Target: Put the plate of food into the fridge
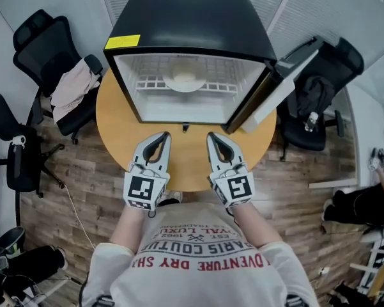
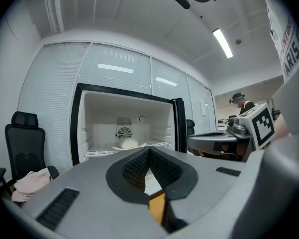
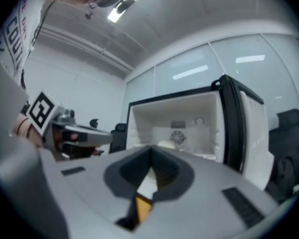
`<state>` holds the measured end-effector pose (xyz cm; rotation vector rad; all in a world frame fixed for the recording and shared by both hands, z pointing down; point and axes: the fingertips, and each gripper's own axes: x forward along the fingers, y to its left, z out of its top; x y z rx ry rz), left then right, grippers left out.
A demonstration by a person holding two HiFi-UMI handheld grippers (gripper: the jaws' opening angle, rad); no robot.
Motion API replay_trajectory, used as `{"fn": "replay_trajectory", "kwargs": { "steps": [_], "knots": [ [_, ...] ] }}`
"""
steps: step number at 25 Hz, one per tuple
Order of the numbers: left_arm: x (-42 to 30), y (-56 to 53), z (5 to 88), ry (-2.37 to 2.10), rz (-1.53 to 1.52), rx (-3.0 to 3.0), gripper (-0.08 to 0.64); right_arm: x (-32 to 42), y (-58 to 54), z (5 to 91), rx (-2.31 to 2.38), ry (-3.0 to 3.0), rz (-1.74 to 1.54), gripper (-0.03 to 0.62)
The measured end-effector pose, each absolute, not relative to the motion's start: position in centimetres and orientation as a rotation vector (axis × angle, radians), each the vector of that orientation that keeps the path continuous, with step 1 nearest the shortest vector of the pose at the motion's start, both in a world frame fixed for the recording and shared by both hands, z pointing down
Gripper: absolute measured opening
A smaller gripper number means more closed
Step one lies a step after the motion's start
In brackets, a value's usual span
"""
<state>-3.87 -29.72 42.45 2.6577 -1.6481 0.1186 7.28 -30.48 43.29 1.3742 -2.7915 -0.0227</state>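
A white plate with a pale lump of food (image 1: 184, 80) rests on the wire shelf inside the open black mini fridge (image 1: 192, 24); the same plate (image 2: 126, 144) shows deep in the fridge in the left gripper view and the plate (image 3: 167, 144) in the right gripper view. The fridge door (image 1: 282, 82) hangs open to the right. My left gripper (image 1: 166, 135) and right gripper (image 1: 210, 135) hover side by side over the round wooden table (image 1: 115, 123), just in front of the fridge. Both are shut with nothing between the jaws.
A black office chair with pinkish cloth draped on it (image 1: 73, 88) stands left of the table. Another dark chair (image 1: 316, 107) sits behind the open door at right. A seated person (image 1: 370, 197) is at the far right edge.
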Motion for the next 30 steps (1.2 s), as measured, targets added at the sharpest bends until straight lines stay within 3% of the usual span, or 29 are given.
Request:
{"fn": "replay_trajectory", "kwargs": {
  "steps": [30],
  "knots": [
    [-4.4, -30.5, 41.7, -1.627, 0.1, 2.69, 0.031, 6.3, -31.1, 42.7, 1.398, -2.761, 0.05, 0.028]
  ]
}}
